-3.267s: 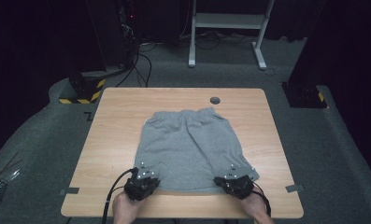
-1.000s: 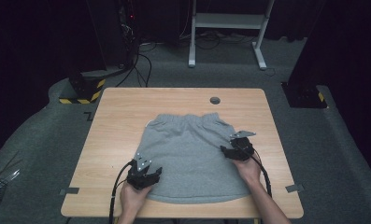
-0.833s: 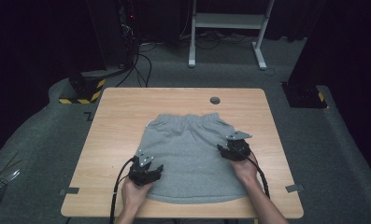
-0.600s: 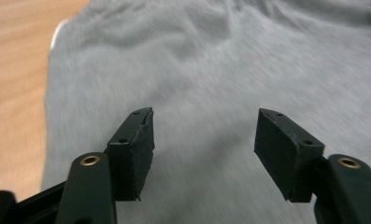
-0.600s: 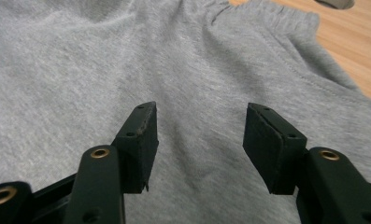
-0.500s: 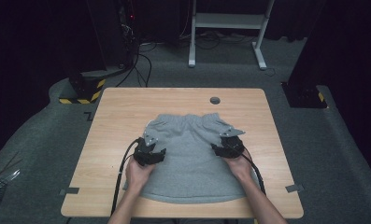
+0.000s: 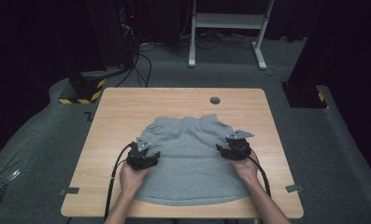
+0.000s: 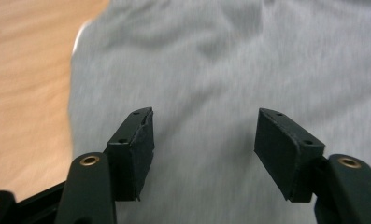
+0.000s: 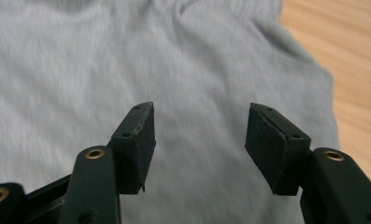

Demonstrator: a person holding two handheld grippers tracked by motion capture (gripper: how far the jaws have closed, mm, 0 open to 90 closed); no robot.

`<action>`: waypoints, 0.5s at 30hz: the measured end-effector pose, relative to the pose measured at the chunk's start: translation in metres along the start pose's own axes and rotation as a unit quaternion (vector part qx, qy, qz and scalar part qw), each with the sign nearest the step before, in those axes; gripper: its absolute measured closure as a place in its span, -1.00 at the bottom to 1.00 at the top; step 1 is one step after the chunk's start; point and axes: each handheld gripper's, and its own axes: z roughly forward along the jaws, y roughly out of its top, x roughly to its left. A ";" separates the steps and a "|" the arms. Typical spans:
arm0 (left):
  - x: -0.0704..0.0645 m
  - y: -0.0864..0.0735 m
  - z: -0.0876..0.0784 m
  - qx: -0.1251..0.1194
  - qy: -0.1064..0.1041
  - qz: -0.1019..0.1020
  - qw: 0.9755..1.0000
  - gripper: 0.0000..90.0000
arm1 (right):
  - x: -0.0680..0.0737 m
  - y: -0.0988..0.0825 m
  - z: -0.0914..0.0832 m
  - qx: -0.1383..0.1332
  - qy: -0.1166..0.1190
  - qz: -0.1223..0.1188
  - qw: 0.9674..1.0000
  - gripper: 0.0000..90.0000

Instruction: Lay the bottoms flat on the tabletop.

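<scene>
Fingers [image 8: 136,140] of the left gripper [image 7: 144,154] stand apart, nothing between them; bare grey cloth shows in the gap. Fingers [image 9: 137,135] of the right gripper [image 7: 234,148] likewise stand apart, gripping nothing. Both grippers hover over the grey knitted fabric shorts [image 7: 192,163], the left one above the garment's left edge, the right one above its right edge, each held in a hand entering from the near side. Whether the fingertips touch the cloth cannot be told. The shorts lie spread flat on the light wooden rectangular worktop [image 7: 117,112], waistband towards the far side, hem towards the near edge. In the left gripper view the garment's edge meets bare wood just left of the fingers.
</scene>
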 end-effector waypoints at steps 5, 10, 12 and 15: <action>-0.005 0.014 0.025 0.027 0.004 0.005 1.000 -0.19 | -0.001 0.011 0.019 0.013 0.002 0.027 1.000 -0.06; 0.008 0.010 0.026 0.031 0.026 0.001 0.999 -0.20 | -0.023 0.001 0.025 0.029 -0.025 0.048 0.998 -0.05; 0.007 0.011 0.021 0.031 0.025 -0.013 0.999 -0.19 | -0.023 0.003 0.022 0.032 -0.036 0.049 0.998 -0.11; -0.007 0.010 0.009 0.010 0.003 -0.022 1.000 -0.21 | -0.008 0.006 0.010 0.012 -0.025 0.046 0.999 -0.13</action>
